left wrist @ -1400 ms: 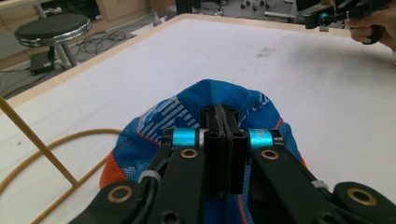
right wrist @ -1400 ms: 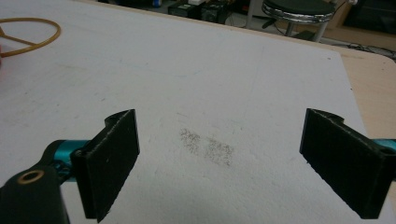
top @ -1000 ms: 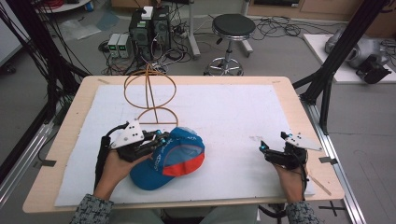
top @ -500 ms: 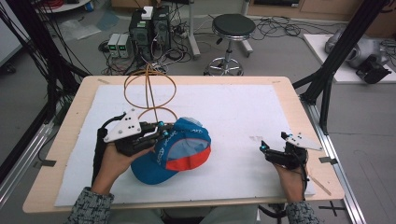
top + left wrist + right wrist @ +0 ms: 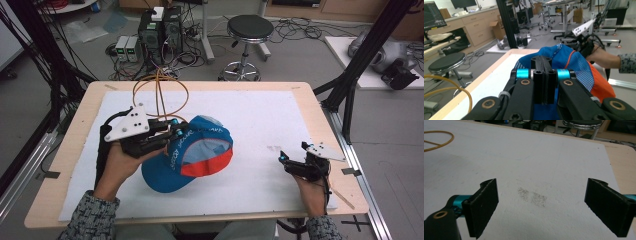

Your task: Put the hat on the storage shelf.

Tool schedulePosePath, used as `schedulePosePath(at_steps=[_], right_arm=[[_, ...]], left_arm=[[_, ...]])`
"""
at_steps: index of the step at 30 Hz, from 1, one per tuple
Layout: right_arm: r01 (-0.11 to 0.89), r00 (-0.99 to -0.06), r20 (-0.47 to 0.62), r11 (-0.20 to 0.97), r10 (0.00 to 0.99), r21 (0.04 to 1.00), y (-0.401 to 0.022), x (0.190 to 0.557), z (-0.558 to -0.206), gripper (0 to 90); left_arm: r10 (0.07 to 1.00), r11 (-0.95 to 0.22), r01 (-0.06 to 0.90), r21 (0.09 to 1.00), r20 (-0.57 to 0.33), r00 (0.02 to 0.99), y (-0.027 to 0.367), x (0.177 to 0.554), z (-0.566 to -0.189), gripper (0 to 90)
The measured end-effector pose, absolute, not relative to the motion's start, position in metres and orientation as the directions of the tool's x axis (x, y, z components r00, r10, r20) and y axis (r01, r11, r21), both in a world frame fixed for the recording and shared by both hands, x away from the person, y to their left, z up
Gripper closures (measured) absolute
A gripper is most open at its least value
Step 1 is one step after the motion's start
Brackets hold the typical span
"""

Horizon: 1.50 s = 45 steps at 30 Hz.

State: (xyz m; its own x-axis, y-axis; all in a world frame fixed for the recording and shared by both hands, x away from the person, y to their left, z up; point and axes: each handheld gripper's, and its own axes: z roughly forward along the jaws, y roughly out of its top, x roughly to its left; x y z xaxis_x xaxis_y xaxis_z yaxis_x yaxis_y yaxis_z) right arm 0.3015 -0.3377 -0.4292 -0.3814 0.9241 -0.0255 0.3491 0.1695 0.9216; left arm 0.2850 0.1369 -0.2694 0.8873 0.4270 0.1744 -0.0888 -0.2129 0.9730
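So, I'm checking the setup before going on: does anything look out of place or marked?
A smudged grey patch marks the white table cover near the right hand-held gripper. Nothing else stands out.

Left hand-held gripper (image 5: 176,134) clamped on blue and orange cap (image 5: 197,155), lifted over white-covered table (image 5: 260,120); right hand-held gripper (image 5: 285,161) resting apart, near the table's right edge.

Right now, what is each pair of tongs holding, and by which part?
Left tongs pinch the blue cap at its crown fabric; right tongs stand open, holding nothing.
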Motion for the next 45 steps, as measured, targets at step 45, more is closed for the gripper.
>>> schedulePosePath(at_steps=[45], right_arm=[[0.369,-0.379,-0.023,0.174,0.925,0.913,-0.340,0.304,-0.432,11.0]], left_arm=[[0.525,-0.126,-0.175,0.977,0.215,0.824,0.169,0.305,-0.160,88.8]])
